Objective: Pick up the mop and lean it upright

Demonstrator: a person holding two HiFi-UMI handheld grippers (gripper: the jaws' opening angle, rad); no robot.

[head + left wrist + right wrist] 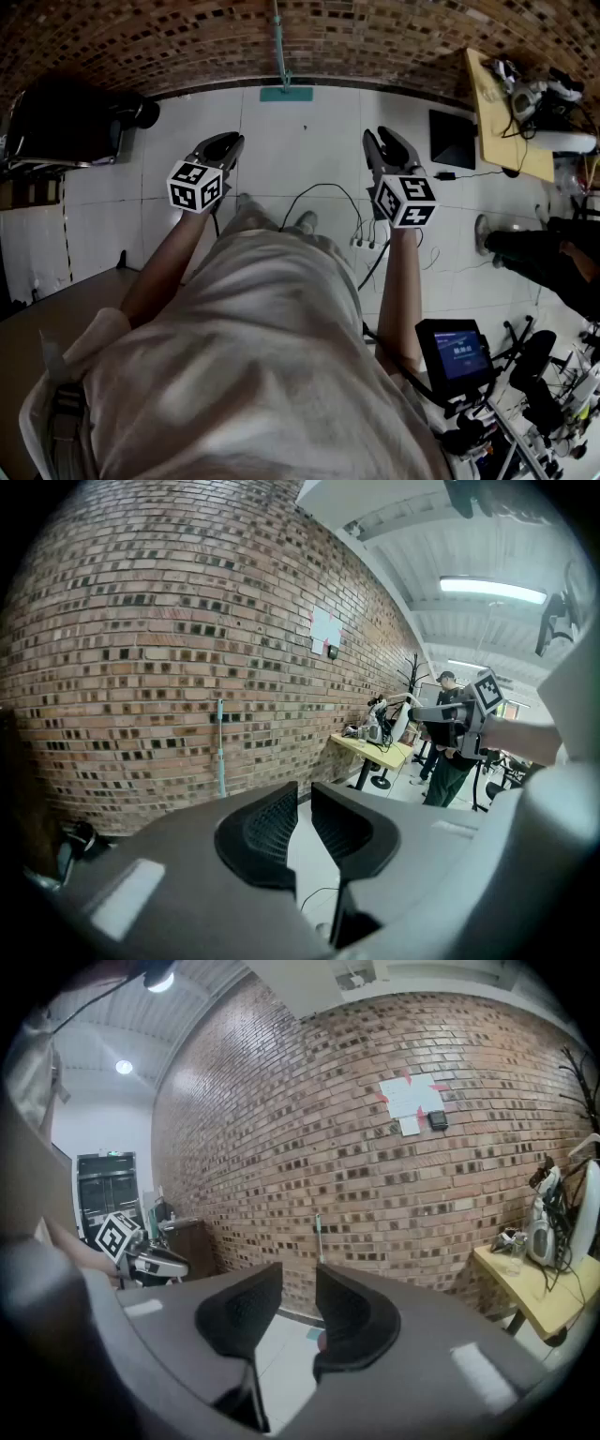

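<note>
Head view: the mop (280, 56) stands upright against the brick wall (169, 42), while the left gripper (225, 142) and right gripper (386, 139) hang well short of that wall. Left gripper view: jaws pressed together, empty. Right gripper view: jaws slightly spread, empty. The leaning looks done, so it seems best to keep both grippers clear of the handle at the wall.

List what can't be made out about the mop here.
- Top of the mop handle: head view, cut off by the upper edge.
- The mop head: left gripper view, hidden behind the left gripper; right gripper view, mostly behind the right gripper's jaws.
- Print on the monitor: head view, too small.
</note>
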